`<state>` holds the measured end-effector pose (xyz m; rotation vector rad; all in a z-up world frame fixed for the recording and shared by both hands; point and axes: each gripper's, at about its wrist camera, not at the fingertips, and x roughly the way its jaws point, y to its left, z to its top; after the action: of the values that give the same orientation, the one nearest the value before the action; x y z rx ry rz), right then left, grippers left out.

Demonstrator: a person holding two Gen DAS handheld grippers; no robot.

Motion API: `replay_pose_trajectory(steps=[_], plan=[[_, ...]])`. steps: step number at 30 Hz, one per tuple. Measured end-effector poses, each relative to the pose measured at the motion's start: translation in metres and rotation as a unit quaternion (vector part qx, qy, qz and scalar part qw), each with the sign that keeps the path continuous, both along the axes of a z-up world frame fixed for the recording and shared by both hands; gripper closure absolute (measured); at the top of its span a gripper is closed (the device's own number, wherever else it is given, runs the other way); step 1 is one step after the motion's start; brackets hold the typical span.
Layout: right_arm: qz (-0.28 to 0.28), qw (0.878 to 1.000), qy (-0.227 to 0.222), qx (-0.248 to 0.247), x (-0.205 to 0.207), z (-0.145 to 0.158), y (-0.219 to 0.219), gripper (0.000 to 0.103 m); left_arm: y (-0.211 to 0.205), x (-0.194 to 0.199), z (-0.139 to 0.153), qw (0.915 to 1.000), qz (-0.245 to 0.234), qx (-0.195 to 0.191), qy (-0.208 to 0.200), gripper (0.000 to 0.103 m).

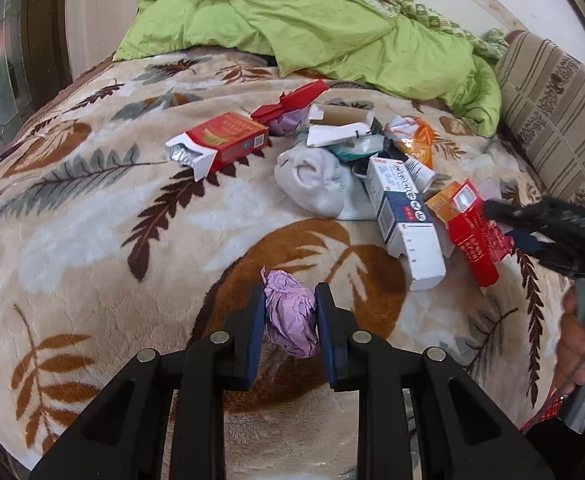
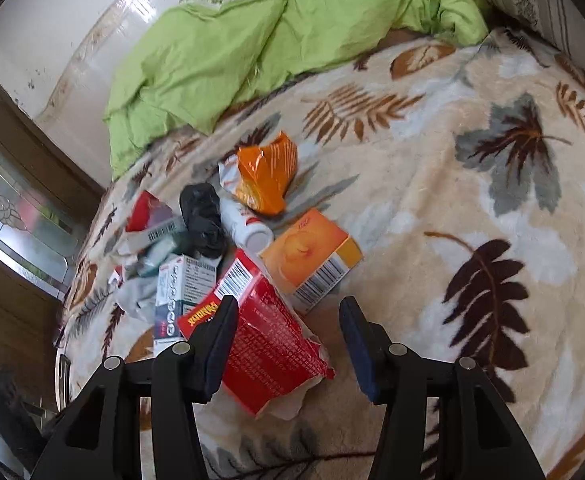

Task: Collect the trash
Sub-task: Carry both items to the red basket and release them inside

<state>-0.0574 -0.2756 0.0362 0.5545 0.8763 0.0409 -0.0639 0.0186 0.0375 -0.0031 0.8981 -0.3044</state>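
Left gripper (image 1: 290, 312) clamped on purple paper wad (image 1: 290, 318) — right gripper (image 2: 288, 334) parted around red packet (image 2: 270, 354), mid-blanket (image 2: 432, 200).

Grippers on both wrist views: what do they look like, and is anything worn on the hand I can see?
Both the left gripper and right gripper are matte black plastic frames with triangular cut-outs, round silver pins at the joints, and dark blue pads on the fingers. No cables show. The hand grips a grey handle; a thin band shows at the wrist.
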Motion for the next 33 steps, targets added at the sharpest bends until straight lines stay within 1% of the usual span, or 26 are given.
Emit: replay_pose_trajectory(steps=[1,2,3,4,5,8,13,17,23,26,27,29,32,33], plan=[[0.009,1.000,0.012,0.010,0.003,-0.006,0.002,0.056,0.000,-0.001,0.000,1.0000,-0.001,0.002,-0.003,0.080],[0.012,1.000,0.017,0.013,0.003,-0.010,0.004,0.075,0.000,-0.001,0.001,1.0000,-0.002,0.002,-0.004,0.080],[0.018,0.999,0.024,0.015,0.003,-0.013,0.007,0.086,0.000,-0.002,0.002,1.0000,-0.003,0.001,-0.005,0.080],[0.023,0.999,0.024,0.019,0.001,-0.013,0.009,0.089,0.001,-0.002,0.002,1.0000,-0.003,0.000,-0.006,0.080],[0.022,0.999,0.017,0.018,-0.002,-0.010,0.011,0.097,0.002,-0.002,0.002,1.0000,-0.004,0.000,-0.007,0.080],[0.020,1.000,-0.011,-0.014,-0.014,0.006,0.019,0.097,0.004,-0.003,0.004,0.9999,-0.003,-0.005,-0.009,0.080],[0.006,0.998,-0.054,-0.040,-0.033,0.028,0.027,0.098,0.001,-0.007,0.007,0.9997,-0.011,-0.012,-0.019,0.080],[-0.007,0.995,-0.078,-0.054,-0.042,0.040,0.032,0.098,-0.003,-0.012,0.013,0.9990,-0.021,-0.019,-0.034,0.080],[-0.020,0.992,-0.105,-0.059,-0.061,0.054,0.043,0.098,-0.012,-0.025,0.023,0.9965,-0.042,-0.023,-0.068,0.080],[-0.023,0.991,-0.119,-0.055,-0.078,0.059,0.048,0.098,-0.014,-0.031,0.027,0.9949,-0.054,-0.029,-0.080,0.080],[-0.023,0.991,-0.123,-0.056,-0.085,0.060,0.050,0.098,-0.013,-0.033,0.029,0.9944,-0.058,-0.036,-0.081,0.080],[-0.023,0.989,-0.126,-0.072,-0.101,0.062,0.054,0.098,-0.009,-0.034,0.031,0.9932,-0.064,-0.065,-0.073,0.080],[-0.030,0.987,-0.136,-0.076,-0.119,0.067,0.052,0.098,-0.001,-0.033,0.033,0.9894,-0.071,-0.117,-0.050,0.080],[-0.034,0.986,-0.139,-0.082,-0.126,0.068,0.050,0.098,0.000,-0.033,0.034,0.9883,-0.071,-0.126,-0.048,0.080]])
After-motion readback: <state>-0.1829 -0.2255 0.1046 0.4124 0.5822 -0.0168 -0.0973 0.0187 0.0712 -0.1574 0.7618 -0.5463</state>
